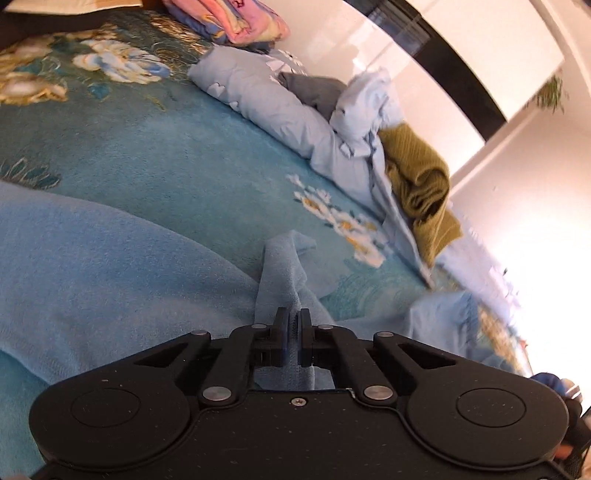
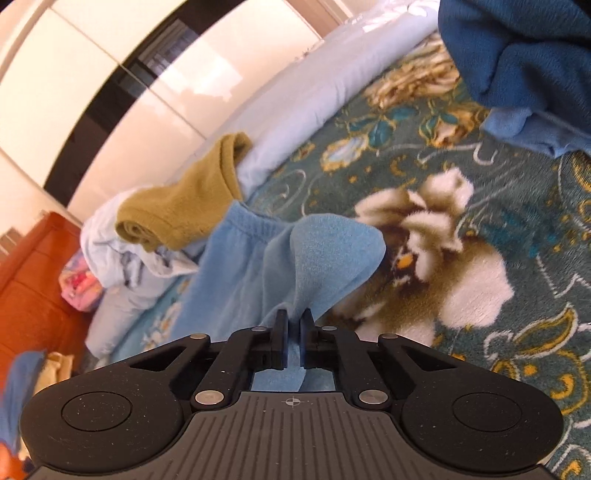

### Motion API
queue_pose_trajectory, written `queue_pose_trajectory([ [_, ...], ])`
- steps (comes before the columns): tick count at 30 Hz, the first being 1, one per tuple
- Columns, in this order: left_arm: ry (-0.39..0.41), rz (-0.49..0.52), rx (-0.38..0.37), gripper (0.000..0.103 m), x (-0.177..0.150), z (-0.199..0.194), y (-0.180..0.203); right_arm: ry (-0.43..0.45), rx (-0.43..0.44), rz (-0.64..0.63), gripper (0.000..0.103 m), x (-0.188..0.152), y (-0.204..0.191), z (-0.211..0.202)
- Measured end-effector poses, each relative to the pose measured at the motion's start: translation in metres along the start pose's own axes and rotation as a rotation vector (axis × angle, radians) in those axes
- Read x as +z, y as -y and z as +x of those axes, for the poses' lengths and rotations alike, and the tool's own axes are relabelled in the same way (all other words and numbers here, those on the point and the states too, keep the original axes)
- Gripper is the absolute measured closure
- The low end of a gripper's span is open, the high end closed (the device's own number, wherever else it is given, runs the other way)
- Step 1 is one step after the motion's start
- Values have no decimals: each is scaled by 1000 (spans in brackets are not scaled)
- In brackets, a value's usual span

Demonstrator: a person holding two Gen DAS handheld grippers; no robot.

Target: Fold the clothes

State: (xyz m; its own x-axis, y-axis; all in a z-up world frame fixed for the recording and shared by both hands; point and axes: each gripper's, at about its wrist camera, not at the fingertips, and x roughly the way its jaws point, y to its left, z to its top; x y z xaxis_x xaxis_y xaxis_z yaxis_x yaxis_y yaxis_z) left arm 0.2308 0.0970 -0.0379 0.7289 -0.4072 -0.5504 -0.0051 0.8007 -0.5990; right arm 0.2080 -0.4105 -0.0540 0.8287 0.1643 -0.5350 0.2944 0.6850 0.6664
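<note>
A light blue fleece garment (image 1: 92,266) lies on a teal floral bed cover (image 1: 155,147). My left gripper (image 1: 294,317) is shut on a pinched fold of it, which sticks up between the jaws. In the right wrist view the same light blue garment (image 2: 317,254) hangs lifted above the bed cover (image 2: 517,229), and my right gripper (image 2: 293,319) is shut on its edge. Its elastic waistband (image 2: 251,221) shows behind the raised fold.
An olive green garment (image 1: 421,184) (image 2: 184,206) rests on a rolled pale blue quilt (image 1: 266,99) (image 2: 295,96) along the wall. Folded pink bedding (image 1: 236,18) lies at the far end. A dark blue garment (image 2: 517,48) sits at top right. An orange headboard (image 2: 33,280) is left.
</note>
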Motion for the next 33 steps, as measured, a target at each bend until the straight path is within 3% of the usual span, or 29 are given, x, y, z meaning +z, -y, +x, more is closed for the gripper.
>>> queue_pose_trajectory([
  [5, 64, -26, -48, 103, 5, -28, 0, 66, 51, -8, 101, 9, -8, -38],
  [10, 80, -29, -70, 103, 3, -41, 3, 105, 45, -50, 102, 13, -17, -73],
  [18, 25, -54, -14, 100, -9, -29, -10, -8, -41, -50, 101, -5, 1, -62],
  [21, 4, -47, -7, 76, -9, -24, -13, -20, -13, 0, 94, -13, 11, -46],
  [23, 12, -25, 4, 59, -7, -21, -11, -34, 6, 35, 76, -16, 16, -33],
  [24, 11, -16, 10, 57, -7, -18, -9, -43, 10, 45, 64, -17, 18, -26],
  [32, -29, 9, 44, 55, -5, 13, 1, -58, 50, 86, 65, -13, 15, 20],
  [33, -24, -11, 42, 57, -5, 13, 0, -54, 52, 89, 77, -13, 14, 22],
])
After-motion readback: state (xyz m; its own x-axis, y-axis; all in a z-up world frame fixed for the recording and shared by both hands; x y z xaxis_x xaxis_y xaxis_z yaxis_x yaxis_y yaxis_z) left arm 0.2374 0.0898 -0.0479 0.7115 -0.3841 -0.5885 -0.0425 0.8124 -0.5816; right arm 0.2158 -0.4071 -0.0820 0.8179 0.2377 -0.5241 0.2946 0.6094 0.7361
